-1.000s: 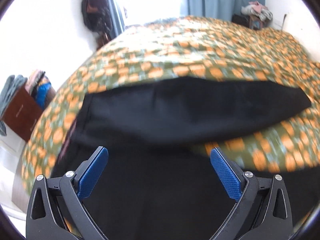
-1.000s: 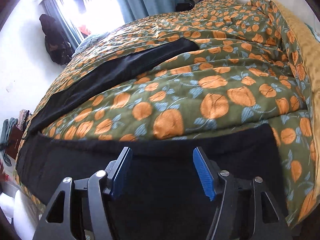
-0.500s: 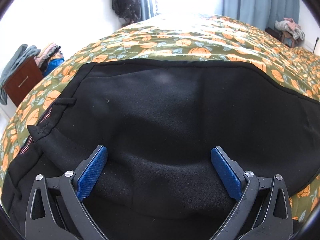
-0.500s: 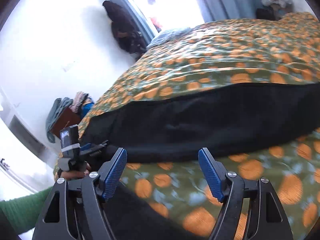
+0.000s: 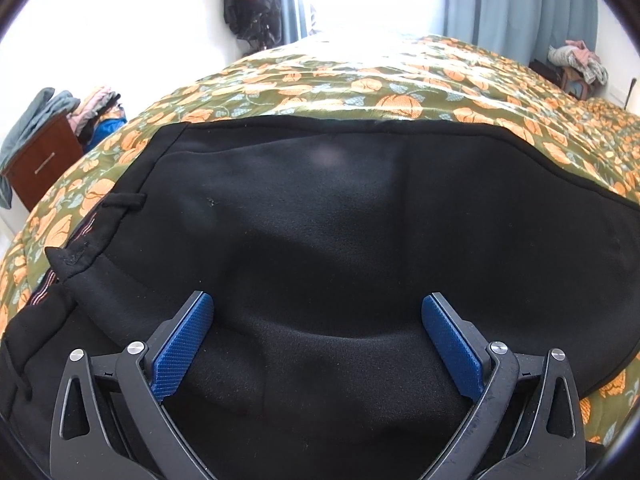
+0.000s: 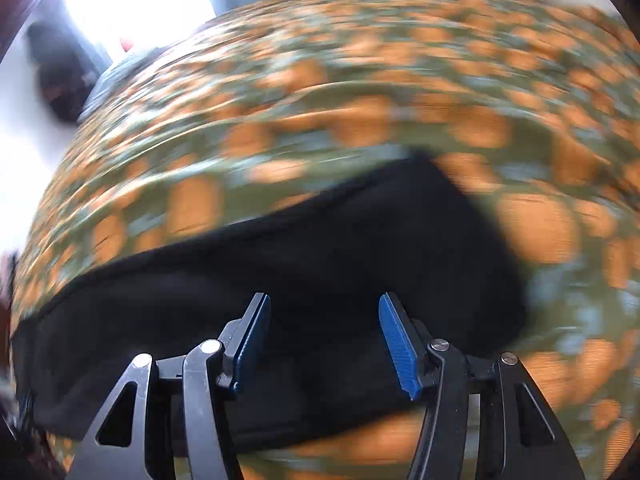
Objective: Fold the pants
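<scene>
Black pants lie on a bed, folded lengthwise with one leg on the other. The waistband with a belt loop is at the left. My left gripper is open and empty, just over the upper part of the pants. In the blurred right wrist view the leg end of the pants lies under my right gripper, which is open and empty close above the cloth.
The bed has an olive cover with orange flowers. A brown cabinet with piled clothes stands at the left. Blue curtains and a stool with clothes are at the far side.
The two pant legs now lie one on the other. My left gripper has come close over the upper pants. My right gripper has swung fast to the leg end.
</scene>
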A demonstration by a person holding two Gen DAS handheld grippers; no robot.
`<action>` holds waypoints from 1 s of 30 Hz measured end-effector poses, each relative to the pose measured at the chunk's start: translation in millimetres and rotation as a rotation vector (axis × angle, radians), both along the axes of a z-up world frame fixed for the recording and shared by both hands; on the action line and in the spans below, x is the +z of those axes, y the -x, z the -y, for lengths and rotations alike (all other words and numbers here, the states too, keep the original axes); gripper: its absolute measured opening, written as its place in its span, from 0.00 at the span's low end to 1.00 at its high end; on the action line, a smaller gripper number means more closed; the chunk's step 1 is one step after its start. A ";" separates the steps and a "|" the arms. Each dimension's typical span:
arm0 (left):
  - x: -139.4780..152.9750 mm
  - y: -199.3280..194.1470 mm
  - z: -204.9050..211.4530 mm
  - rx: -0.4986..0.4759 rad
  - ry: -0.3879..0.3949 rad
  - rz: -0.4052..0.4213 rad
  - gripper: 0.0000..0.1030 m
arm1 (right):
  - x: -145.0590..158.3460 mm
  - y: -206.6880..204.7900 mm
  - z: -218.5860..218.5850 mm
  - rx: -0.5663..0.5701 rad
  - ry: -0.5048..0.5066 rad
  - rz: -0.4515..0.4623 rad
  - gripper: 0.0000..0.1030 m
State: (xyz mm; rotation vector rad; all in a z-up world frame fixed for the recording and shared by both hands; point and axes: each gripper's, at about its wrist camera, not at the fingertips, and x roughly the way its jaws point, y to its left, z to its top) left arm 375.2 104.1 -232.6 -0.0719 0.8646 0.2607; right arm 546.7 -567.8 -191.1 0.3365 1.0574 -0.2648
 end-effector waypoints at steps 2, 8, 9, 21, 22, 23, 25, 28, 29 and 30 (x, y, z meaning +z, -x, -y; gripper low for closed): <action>-0.4 -0.2 -0.2 0.000 -0.003 -0.002 0.99 | 18.1 28.8 59.5 -0.156 0.029 0.007 0.60; 13.0 -4.1 1.0 0.002 -0.011 -0.072 0.99 | 55.9 169.7 34.3 -0.019 -0.090 0.230 0.69; 21.8 -0.4 3.3 0.000 -0.014 -0.088 0.99 | 56.5 199.0 13.9 0.020 -0.131 0.254 0.74; 38.2 172.4 141.9 -0.423 0.239 -0.170 0.99 | 39.6 325.8 -230.6 0.445 -0.320 0.322 0.79; 29.8 174.4 138.7 -0.404 0.235 -0.194 0.99 | 32.8 323.3 -232.9 0.439 -0.338 0.299 0.79; 23.7 176.9 131.0 -0.382 0.226 -0.206 0.99 | 25.6 320.8 -231.6 0.428 -0.345 0.261 0.79; 25.0 182.4 118.0 -0.355 0.179 -0.195 0.99 | 10.3 324.4 -220.0 0.363 -0.288 0.177 0.79; 30.7 188.3 81.6 -0.278 0.108 -0.197 0.99 | -0.9 348.0 -171.9 0.215 -0.243 0.165 0.79; 30.4 189.9 68.9 -0.241 0.094 -0.205 0.99 | -2.9 359.5 -152.7 0.157 -0.239 0.170 0.79; 29.7 190.3 55.4 -0.203 0.087 -0.214 0.99 | -5.7 369.9 -131.5 0.092 -0.236 0.172 0.79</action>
